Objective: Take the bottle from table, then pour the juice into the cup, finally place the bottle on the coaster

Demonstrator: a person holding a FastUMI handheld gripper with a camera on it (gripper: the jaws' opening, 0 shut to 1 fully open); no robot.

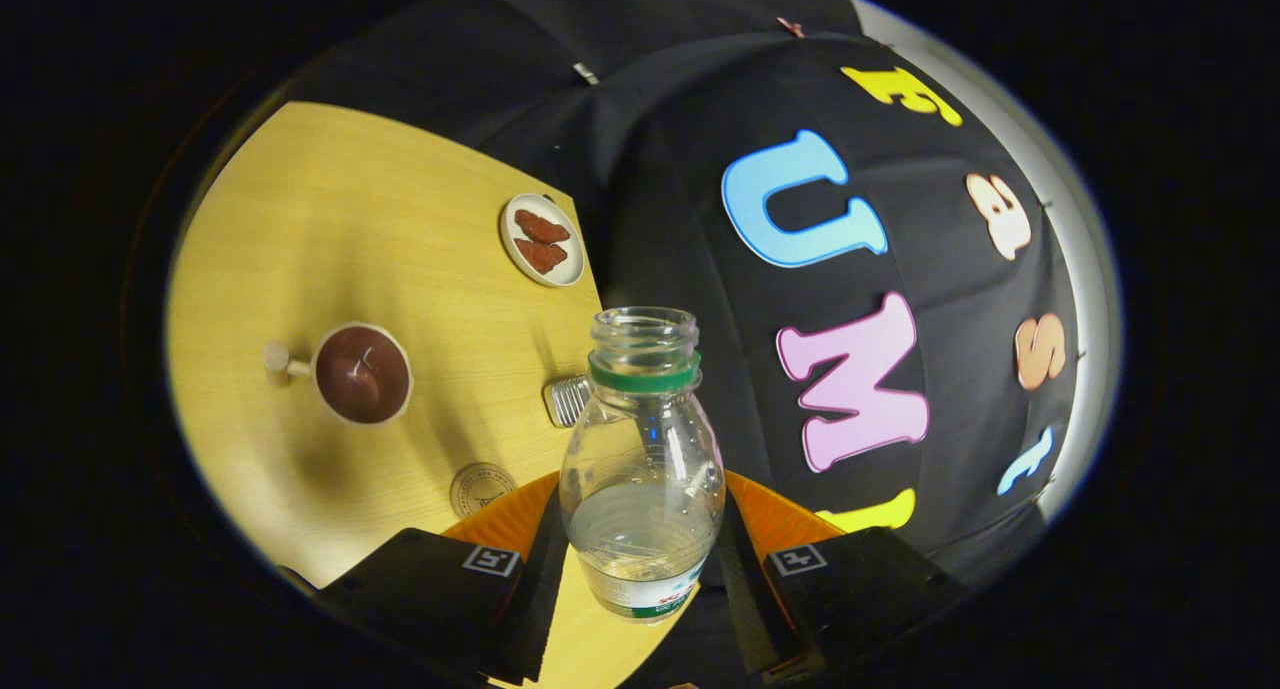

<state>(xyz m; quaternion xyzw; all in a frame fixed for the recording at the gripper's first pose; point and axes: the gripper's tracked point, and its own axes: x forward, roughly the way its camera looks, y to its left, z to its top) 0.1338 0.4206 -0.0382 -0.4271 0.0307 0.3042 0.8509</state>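
I see the jaws clamped on the lower body of the uncapped bottle (643,469), one finger on each side; it holds some clear liquid. Gripper (640,559) tilted above the table (330,199). Beyond: cup (362,373), coaster (481,489), plate (541,239) with two brown pieces, small ribbed cap (567,400).

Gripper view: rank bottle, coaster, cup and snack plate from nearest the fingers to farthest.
1. Bottle, gripped between the fingers of the gripper.
2. Coaster, on the table just ahead, beside the left finger.
3. Cup, farther out, leftward.
4. Snack plate, farthest, near the table's far edge.
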